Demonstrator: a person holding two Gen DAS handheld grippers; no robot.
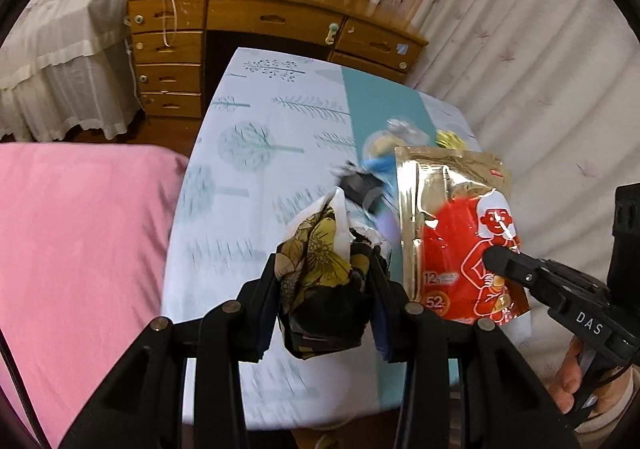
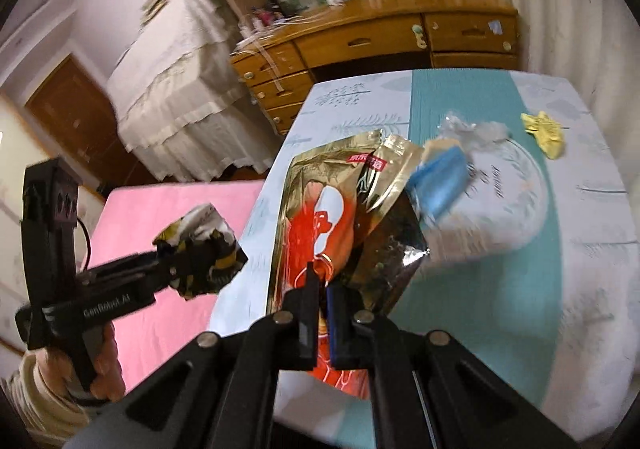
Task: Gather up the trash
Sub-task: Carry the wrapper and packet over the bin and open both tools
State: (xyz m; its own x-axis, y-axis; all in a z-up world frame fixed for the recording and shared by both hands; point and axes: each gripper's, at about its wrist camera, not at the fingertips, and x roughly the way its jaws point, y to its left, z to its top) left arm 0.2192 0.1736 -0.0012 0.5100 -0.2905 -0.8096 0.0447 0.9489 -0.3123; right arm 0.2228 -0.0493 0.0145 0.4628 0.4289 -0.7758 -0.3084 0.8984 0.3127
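Two grips are full: left fingers [image 1: 326, 281] clamp a crumpled floral wrapper [image 1: 320, 249], right fingers [image 2: 322, 289] pinch a gold-red pouch [image 2: 320, 217] upright. Beyond both, on the tabletop [image 2: 500, 289], blue packaging [image 2: 442, 179] and yellow scrap [image 2: 546, 133] remain, nearer the right fingers.

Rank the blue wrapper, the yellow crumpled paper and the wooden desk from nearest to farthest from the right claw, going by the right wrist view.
From the right claw, which is shut on the red and gold pouch:
1. Blue wrapper, just beyond the pouch, on the table.
2. Yellow crumpled paper, farther right, near the table's far edge.
3. Wooden desk, past the table, against the wall.
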